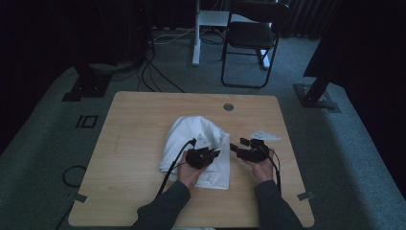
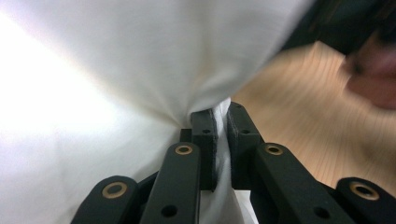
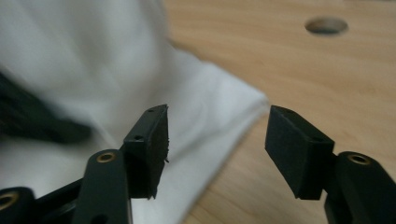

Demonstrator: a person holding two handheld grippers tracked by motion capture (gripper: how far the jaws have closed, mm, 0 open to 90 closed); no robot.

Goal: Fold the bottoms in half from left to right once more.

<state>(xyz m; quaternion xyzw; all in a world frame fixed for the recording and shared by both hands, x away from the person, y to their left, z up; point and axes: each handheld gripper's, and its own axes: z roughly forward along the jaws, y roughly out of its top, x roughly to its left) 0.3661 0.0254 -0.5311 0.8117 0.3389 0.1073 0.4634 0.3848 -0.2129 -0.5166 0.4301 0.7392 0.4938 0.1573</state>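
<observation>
A white cloth (image 1: 191, 134) lies partly folded and bunched in the middle of the wooden table (image 1: 139, 143). My left gripper (image 1: 216, 153) is over the cloth's right part, shut on a pinched fold of it. In the left gripper view the fabric (image 2: 140, 70) is squeezed between the jaws of that gripper (image 2: 221, 114) and spreads upward from them. My right gripper (image 1: 235, 145) is just right of the cloth, pointing left. In the right gripper view it (image 3: 217, 126) stands open, with the cloth's edge (image 3: 210, 116) lying below and between its jaws, untouched.
A round hole (image 1: 228, 107) sits near the table's far edge. A black chair (image 1: 251, 38) and a white post stand on the carpet beyond the table, with cables to the left. Bare wood (image 3: 299, 70) lies to the right of the cloth.
</observation>
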